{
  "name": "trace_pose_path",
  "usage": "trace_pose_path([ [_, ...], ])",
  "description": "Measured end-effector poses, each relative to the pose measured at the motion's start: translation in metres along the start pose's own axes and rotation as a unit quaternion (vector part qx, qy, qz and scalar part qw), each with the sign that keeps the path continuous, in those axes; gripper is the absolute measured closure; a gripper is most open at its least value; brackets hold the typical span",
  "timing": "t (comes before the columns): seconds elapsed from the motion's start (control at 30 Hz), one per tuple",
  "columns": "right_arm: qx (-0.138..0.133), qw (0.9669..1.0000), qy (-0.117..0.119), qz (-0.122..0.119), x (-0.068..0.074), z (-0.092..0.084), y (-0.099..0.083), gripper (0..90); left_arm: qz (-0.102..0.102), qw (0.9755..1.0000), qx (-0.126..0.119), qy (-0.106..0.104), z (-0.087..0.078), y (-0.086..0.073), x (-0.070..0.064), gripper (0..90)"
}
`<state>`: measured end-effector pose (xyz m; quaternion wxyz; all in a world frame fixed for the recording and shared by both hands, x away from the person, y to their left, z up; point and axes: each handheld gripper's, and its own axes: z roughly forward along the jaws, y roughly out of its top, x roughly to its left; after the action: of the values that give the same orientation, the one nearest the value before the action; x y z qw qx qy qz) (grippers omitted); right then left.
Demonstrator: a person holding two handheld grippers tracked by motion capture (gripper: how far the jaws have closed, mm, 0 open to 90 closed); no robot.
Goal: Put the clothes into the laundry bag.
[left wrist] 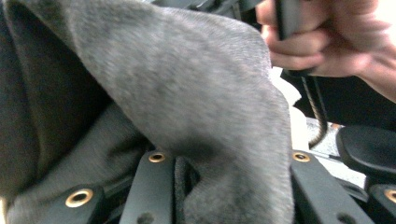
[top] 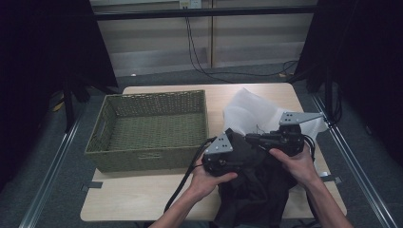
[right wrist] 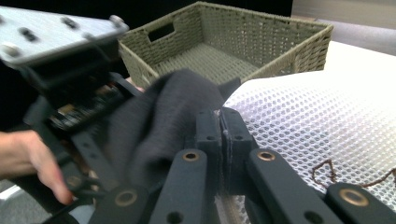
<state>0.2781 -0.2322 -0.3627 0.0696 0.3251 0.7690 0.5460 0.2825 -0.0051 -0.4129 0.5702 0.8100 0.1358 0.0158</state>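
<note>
Dark grey soft fleece garment (top: pixel 256 185), plain. White plastic mesh bag (right wrist: pixel 308 116), honeycomb pattern, brown cord. Olive-green woven rectangular basket (top: pixel 152 156). Pale wooden tabletop (top: pixel 142 199). Black gripper jaws, brass rivets.

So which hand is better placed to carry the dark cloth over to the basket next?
Probably the left: the left tongs grip the dark cloth on the side nearer the woven basket. The right tongs pinch mesh fabric too.
</note>
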Motion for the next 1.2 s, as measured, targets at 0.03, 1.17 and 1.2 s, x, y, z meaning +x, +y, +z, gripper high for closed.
trace_pose_path([
  [0.03, -0.005, 1.0, 0.004, 0.002, 0.001, -0.002, 0.001, 88.4, 0.003, 1.0, 0.004, -0.004, 0.004, 0.001, 0.0, 67.5],
  [1.17, 0.058, 0.9978, -0.024, 0.019, -0.012, 0.008, -0.056, 88.5, 0.006, 0.997, 0.037, -0.067, -0.057, -0.058, -0.02, 23.2],
  [1.2, 0.056, 0.9979, -0.025, 0.019, -0.013, 0.007, -0.056, 88.5, 0.006, 0.9965, 0.048, -0.068, -0.055, -0.062, -0.023, 21.1],
])
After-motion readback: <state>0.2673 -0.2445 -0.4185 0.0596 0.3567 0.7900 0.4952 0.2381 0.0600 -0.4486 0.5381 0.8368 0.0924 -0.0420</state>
